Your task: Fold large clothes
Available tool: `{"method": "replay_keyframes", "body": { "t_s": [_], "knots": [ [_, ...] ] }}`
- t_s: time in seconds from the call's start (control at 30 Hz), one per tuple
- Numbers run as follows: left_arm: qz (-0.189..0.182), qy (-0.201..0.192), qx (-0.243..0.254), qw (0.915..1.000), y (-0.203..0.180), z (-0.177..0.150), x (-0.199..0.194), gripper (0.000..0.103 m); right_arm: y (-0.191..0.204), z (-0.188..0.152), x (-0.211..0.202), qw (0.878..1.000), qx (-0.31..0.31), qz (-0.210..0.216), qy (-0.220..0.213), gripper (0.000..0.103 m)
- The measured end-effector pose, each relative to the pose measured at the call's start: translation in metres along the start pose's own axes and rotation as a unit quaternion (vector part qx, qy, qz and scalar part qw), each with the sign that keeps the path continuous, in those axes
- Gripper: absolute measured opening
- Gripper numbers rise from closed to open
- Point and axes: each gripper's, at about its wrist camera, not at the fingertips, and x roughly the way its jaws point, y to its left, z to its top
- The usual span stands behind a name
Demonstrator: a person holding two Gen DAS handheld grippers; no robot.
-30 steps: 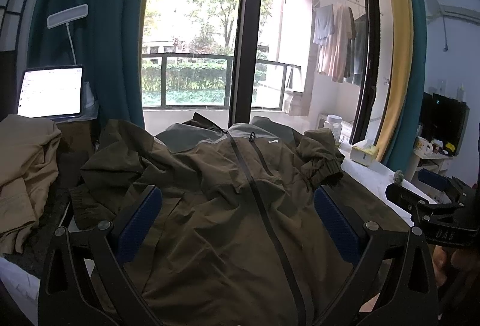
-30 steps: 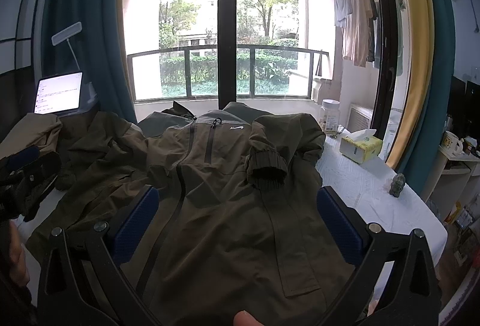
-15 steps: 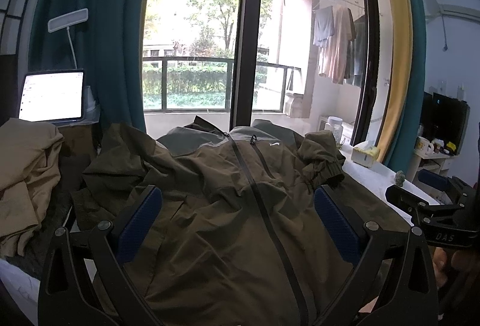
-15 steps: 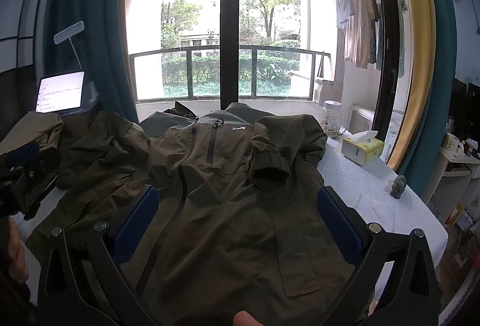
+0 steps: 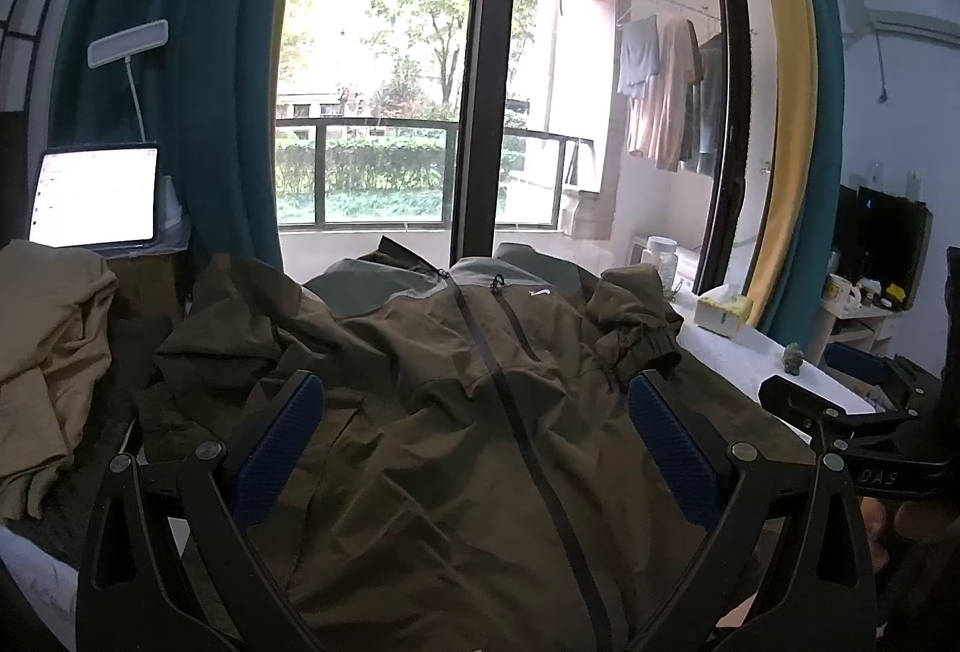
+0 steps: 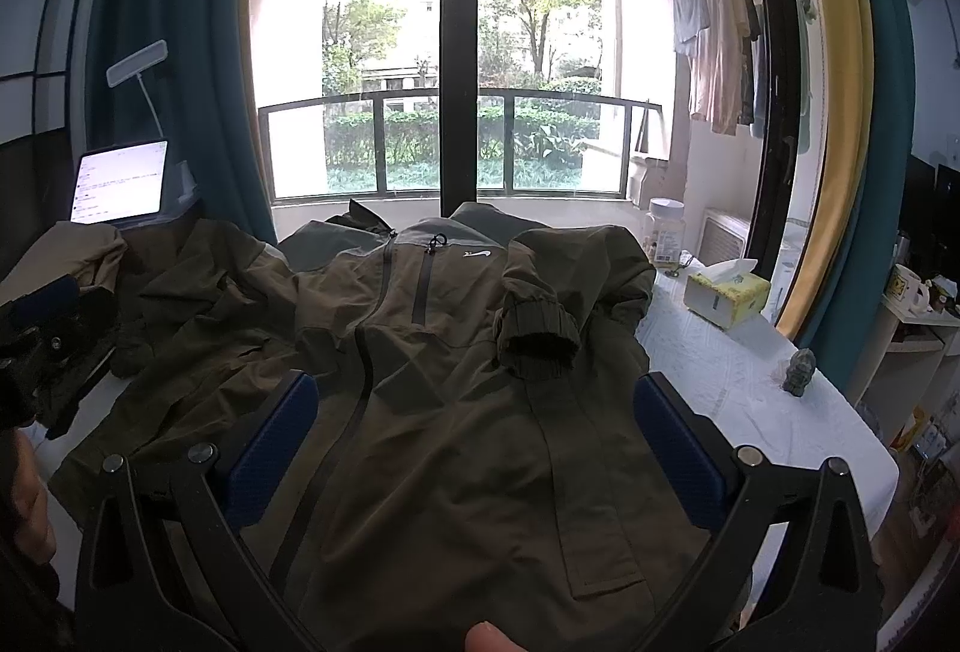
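Two claws, left claw [image 5: 474,412] and right claw [image 6: 474,412], both spread apart over olive jacket [image 6: 456,412], gripping nothing. White chest logo [image 6: 477,254] unreadable. "DAS" lettering [image 5: 877,478] legible on right claw's body.

The olive jacket [image 6: 456,412] runs off the near edge in both wrist views, so its hem cannot be seen. Its left sleeve end is lost in dark folds at the left. The tablet [image 5: 93,196] text is too small to read. The right gripper [image 5: 852,436] is cut by the right edge; whether its jaws are apart cannot be told there.
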Motion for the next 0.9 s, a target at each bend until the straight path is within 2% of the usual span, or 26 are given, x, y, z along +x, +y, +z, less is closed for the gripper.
{"method": "replay_keyframes", "body": {
  "t_s": [0.2, 0.3, 0.5, 0.73, 0.9],
  "knots": [
    [-0.001, 0.012, 0.003, 0.9999, 0.002, -0.001, 0.013, 0.103, -0.002, -0.002, 0.01, 1.0, -0.005, 0.011, 0.005, 0.102],
    [-0.002, 0.024, 0.002, 0.9997, 0.003, -0.001, 0.023, 0.103, -0.001, 0.001, 0.016, 1.0, -0.014, 0.015, 0.01, 0.094],
    [0.001, 0.036, 0.008, 0.9993, 0.007, 0.008, 0.043, 0.103, -0.012, 0.008, 0.042, 0.999, -0.005, 0.025, 0.034, 0.087],
    [0.014, 0.052, 0.007, 0.9985, 0.023, 0.019, 0.076, 0.103, -0.028, 0.02, 0.081, 0.998, 0.0, 0.02, 0.058, 0.067],
    [0.025, 0.066, -0.003, 0.9975, 0.037, 0.021, 0.1, 0.103, -0.036, 0.03, 0.118, 0.997, 0.002, 0.013, 0.076, 0.063]
  ]
}}
